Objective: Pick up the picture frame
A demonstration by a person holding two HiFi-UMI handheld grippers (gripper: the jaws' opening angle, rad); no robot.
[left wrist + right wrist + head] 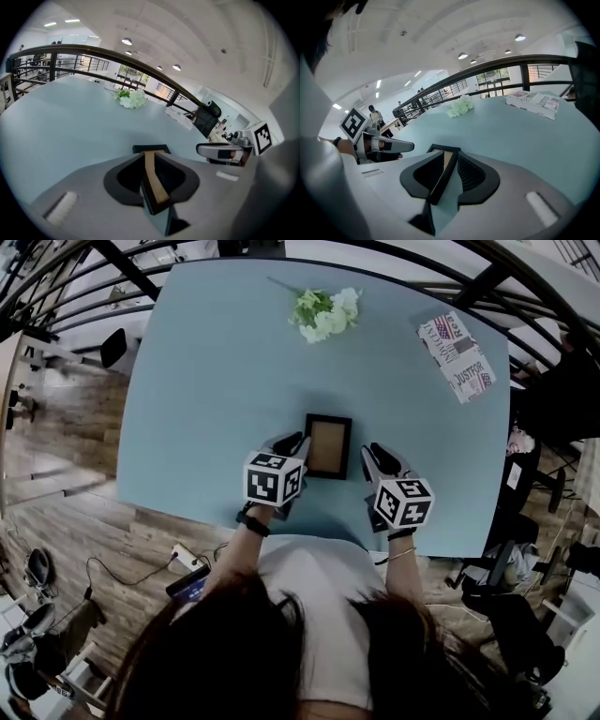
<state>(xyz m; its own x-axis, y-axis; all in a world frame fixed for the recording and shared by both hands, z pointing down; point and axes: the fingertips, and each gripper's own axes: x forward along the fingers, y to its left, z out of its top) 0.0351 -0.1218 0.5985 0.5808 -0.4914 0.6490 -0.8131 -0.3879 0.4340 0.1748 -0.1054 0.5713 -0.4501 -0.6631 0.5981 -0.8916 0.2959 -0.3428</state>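
**Head view.** The frame (328, 447) lies flat and face up near the near edge of the desk (206, 381), between the two claws. The left claw (292, 442) is just beside its left rail. The right claw (377, 457) is near its right rail, with a strip of desk showing between them. The frame looks thin, stiff and light. The tan panel may be glazed, so I would treat it as smooth and breakable. The black rails are the place to take hold, on opposite edges, never on the panel. Lying flat, it offers little edge to pinch. From above I cannot tell whether it rests fully on the desk.

**Left gripper view.** The jaws stand a little apart. The frame's (151, 149) far rail shows past the tips, and its near left corner shows through the gap. It appears to lie below the jaws, not pinched, though the pads hide both sides of it.

**Right gripper view.** These jaws are also a little apart, clamped on nothing. The frame's (444, 147) right rail runs along the left pad, with bare desk between that rail and the right pad. Most of the frame is hidden behind the pads.

No view shows the frame's back, so I cannot tell whether it has a stand.
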